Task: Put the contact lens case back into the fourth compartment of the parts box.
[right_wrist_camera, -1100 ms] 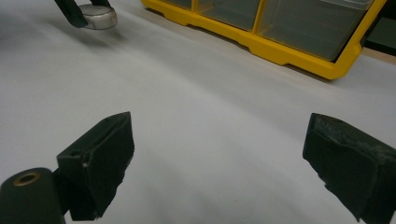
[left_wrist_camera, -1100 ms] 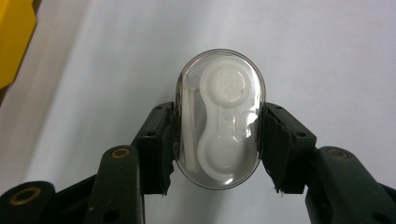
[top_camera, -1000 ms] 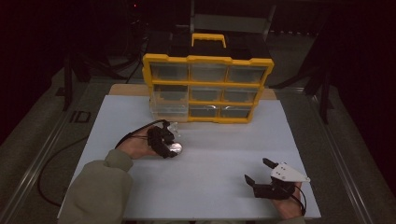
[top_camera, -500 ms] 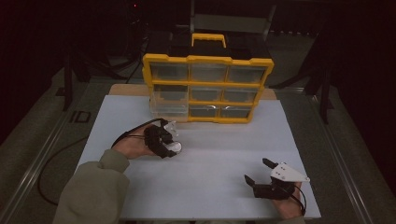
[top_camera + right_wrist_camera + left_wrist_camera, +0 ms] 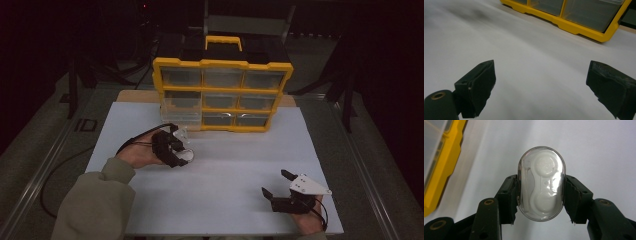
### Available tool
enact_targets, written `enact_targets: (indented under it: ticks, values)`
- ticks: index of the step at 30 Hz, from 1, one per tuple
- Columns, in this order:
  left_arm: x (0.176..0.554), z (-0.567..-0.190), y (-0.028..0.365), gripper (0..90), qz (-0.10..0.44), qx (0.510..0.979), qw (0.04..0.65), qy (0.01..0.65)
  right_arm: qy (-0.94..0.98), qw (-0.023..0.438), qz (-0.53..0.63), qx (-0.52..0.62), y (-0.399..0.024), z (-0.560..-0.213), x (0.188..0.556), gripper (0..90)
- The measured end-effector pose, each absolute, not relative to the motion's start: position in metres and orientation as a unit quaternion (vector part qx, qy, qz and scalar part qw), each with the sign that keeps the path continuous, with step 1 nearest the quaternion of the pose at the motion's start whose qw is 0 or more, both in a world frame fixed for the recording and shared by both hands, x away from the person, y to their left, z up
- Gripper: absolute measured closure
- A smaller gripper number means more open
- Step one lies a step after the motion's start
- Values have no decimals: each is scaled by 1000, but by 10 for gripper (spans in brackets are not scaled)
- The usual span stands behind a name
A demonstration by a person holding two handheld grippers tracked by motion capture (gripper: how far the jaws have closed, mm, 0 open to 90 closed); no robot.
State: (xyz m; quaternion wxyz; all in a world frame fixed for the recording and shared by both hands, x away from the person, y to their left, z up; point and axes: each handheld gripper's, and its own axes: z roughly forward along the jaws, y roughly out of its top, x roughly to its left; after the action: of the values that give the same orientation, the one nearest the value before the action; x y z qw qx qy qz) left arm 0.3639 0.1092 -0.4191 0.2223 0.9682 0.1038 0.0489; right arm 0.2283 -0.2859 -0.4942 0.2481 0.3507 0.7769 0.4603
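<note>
My left gripper [image 5: 540, 195] is shut on a clear oval case [image 5: 541, 183] with a white contact-lens holder inside. In the high view the left gripper [image 5: 178, 150] holds that case [image 5: 186, 156] over the white mat, in front of the lower left of the organizer. A yellow drawer organizer [image 5: 222, 92] with clear drawers stands at the back of the table. One clear drawer [image 5: 180, 116] at its lower left stands pulled out. My right gripper [image 5: 277, 184] rests near the front right of the mat, open, with nothing between its jaws [image 5: 541, 85].
The white mat [image 5: 225, 165] covers the tabletop. The organizer's yellow base [image 5: 574, 27] runs across the far side in the right gripper view, and its edge [image 5: 439, 167] lies at the left in the left gripper view. A black cable [image 5: 65, 165] trails off the left side.
The left gripper with the case has drawn slightly back toward the person and leftward. The right gripper has not moved.
</note>
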Motion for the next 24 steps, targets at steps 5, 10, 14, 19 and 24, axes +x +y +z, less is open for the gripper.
enact_targets:
  ticks: [5,10,14,19,24]
  values:
    - [363,-411,109,492,50,968,225,99,777,248,460,351,-286,-494,228,81]
    - [363,-404,109,492,51,968,226,94,777,248,461,350,-286,-494,228,81]
    - [363,-398,109,492,52,968,228,92,777,247,461,350,-286,-494,228,81]
    - [363,-392,110,492,55,967,230,92,777,247,461,350,-286,-494,228,81]
    - [364,-384,111,492,60,966,233,92,777,247,462,350,-286,-494,228,81]
